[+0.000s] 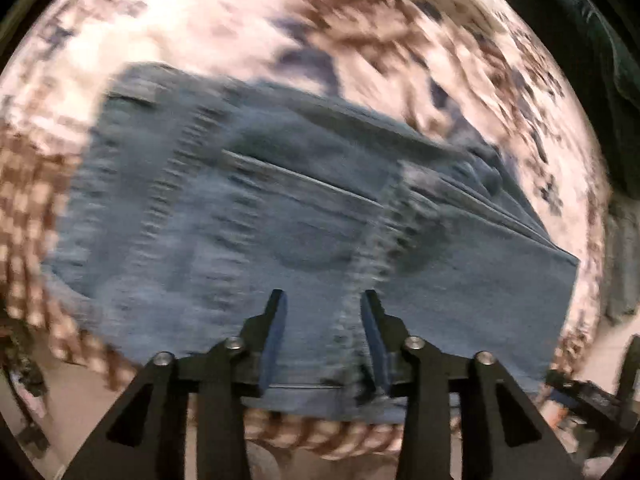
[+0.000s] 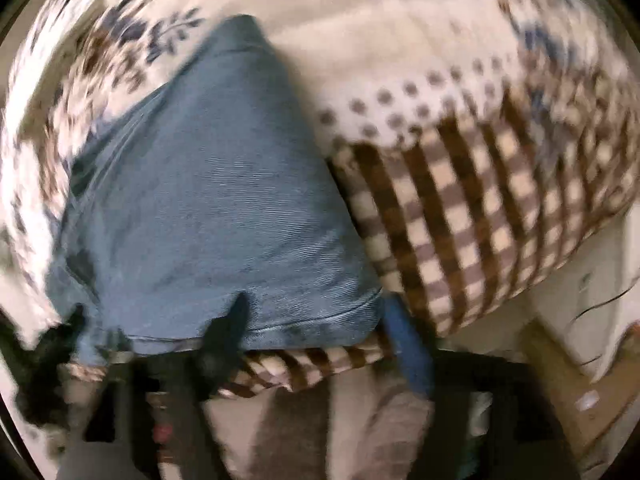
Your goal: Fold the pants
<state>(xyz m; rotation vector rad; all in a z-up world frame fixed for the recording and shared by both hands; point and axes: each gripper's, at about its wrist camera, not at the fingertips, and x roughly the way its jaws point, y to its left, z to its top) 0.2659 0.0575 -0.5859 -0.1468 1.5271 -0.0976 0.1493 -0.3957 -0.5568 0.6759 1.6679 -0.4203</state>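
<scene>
Blue denim pants (image 1: 280,220) lie folded on a bed with a floral and checked cover (image 1: 224,12). In the left wrist view my left gripper (image 1: 323,300) is open, its blue-padded fingers apart over the near edge of the denim, astride a stitched seam. In the right wrist view the pants (image 2: 208,208) run away from me as a narrowing folded leg. My right gripper (image 2: 320,308) is blurred, its fingers wide apart at the near hem, one dark finger (image 2: 236,320) over the denim, the blue pad (image 2: 408,344) beside the hem on the checked cover.
The bed's near edge with the brown checked border (image 2: 460,208) drops off to a beige floor (image 2: 304,420). A cardboard box (image 2: 576,392) sits at the lower right. A dark green cloth (image 1: 592,60) lies at the far right of the bed.
</scene>
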